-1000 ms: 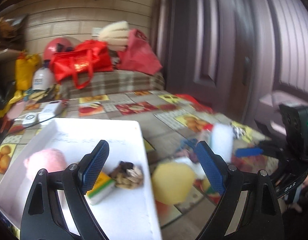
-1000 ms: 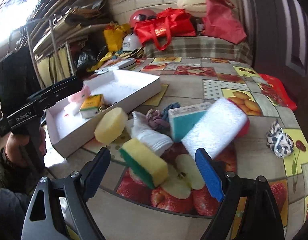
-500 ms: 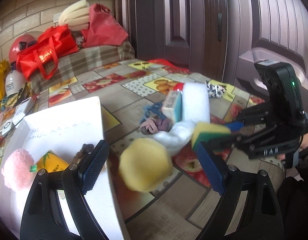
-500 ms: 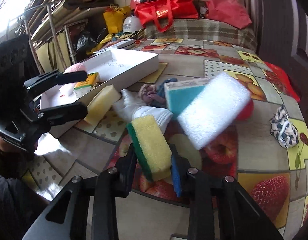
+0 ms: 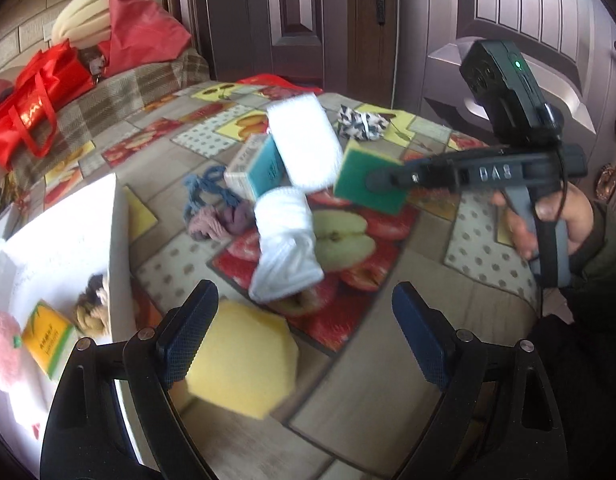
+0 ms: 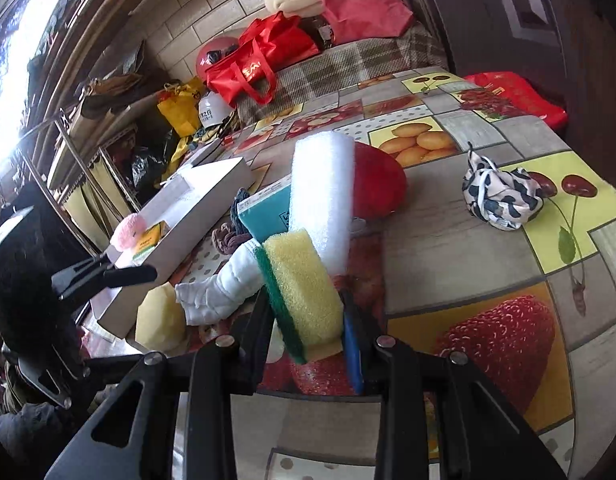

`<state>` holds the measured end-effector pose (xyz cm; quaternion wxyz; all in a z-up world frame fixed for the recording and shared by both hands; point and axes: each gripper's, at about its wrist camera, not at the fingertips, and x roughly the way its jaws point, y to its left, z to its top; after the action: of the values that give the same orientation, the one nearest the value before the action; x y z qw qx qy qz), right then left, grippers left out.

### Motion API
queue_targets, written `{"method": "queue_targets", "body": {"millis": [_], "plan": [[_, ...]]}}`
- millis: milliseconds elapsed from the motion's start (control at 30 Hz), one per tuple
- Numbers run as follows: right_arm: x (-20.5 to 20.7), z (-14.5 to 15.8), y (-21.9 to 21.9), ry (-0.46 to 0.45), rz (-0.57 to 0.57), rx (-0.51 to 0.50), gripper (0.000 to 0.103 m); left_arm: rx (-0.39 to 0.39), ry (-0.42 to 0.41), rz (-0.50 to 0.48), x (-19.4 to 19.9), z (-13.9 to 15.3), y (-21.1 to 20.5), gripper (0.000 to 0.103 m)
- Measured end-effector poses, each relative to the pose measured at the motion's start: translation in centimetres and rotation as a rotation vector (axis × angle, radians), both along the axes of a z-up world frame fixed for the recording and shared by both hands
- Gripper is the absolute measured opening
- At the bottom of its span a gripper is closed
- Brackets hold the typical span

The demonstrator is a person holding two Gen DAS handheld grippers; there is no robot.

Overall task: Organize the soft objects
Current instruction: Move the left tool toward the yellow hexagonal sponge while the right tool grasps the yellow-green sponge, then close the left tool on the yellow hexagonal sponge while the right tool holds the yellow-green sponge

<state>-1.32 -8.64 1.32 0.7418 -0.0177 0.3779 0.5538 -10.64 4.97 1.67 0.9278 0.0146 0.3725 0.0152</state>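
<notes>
Since a second ago your right gripper [image 6: 310, 344] has closed its wide-open fingers on the green-and-yellow sponge [image 6: 302, 300] and raised it off the surface [image 6: 468, 248]; in the left wrist view the sponge [image 5: 368, 182] hangs clear above the printed cloth. Meanwhile your left gripper [image 5: 304, 340] has swung away from the white box [image 5: 116, 240] toward the pile, and its fingers stay spread wide with nothing between them. The round yellow sponge [image 5: 244, 372] lies on the surface just ahead of the left finger, touching or nearly touching its pad.

That probably means one soft item is secured and ready to travel to the box, which already holds a pink plush [image 5: 2, 352], a small yellow-green pack [image 5: 48, 340] and a brownish bundle [image 5: 92, 308]. Beyond your left fingers wait the white sock [image 5: 286, 240], the teal sponge [image 5: 264, 168] and the white foam block [image 5: 304, 144]. The round sponge looks like your left hand's likeliest pick.
</notes>
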Motion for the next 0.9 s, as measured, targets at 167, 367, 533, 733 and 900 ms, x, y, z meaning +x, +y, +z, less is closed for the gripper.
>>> {"method": "queue_targets", "body": {"millis": [167, 367, 533, 733, 900], "plan": [[-0.6, 0.1, 0.2, -0.016, 0.018, -0.001, 0.032, 0.068, 0.046, 0.070, 0.2, -1.3, -0.1, 0.089], [-0.3, -0.1, 0.1, -0.002, 0.034, 0.005, 0.032, 0.110, 0.015, 0.149, 0.7, -0.6, 1.2, 0.089], [-0.2, -0.1, 0.2, 0.000, 0.038, 0.005, 0.032, 0.088, 0.084, 0.142, 1.7, -1.8, 1.7, 0.089], [-0.2, -0.1, 0.2, 0.001, 0.038, 0.005, 0.032, 0.051, 0.078, 0.025, 1.3, -2.0, -0.5, 0.088], [-0.2, -0.2, 0.2, 0.004, 0.038, 0.004, 0.033, 0.090, 0.083, 0.036, 1.1, -2.0, -0.8, 0.083]]}}
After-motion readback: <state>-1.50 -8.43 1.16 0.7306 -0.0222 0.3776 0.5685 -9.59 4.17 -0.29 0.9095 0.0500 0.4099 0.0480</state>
